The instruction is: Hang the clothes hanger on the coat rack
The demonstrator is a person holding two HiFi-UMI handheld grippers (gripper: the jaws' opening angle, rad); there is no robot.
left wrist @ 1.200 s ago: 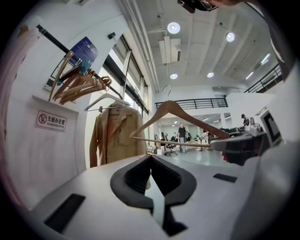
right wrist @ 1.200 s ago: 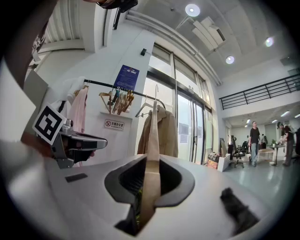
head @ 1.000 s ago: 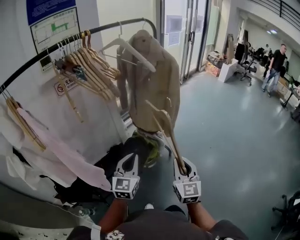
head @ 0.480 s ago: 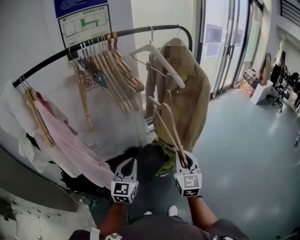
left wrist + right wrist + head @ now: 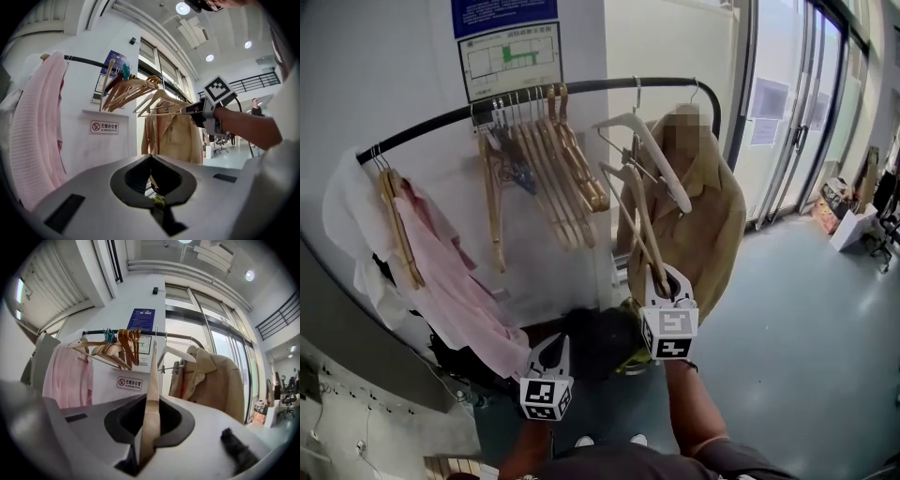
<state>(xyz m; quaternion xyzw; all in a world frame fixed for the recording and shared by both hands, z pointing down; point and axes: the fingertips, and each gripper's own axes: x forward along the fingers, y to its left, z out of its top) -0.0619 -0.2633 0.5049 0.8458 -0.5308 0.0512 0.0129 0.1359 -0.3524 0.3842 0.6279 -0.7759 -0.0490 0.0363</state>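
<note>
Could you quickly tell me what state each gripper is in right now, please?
Left gripper: closed, holding nothing.
Right gripper: closed on the wooden hanger.

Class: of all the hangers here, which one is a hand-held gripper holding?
The pale wooden hanger clamped in the right hand-held gripper; all others hang from the black rail, untouched.

Bare rail (image 5: 431,127) lies open between pink garment (image 5: 441,272) and bunched wooden hangers (image 5: 544,169); a tan coat (image 5: 712,216) crowds the right end.
</note>
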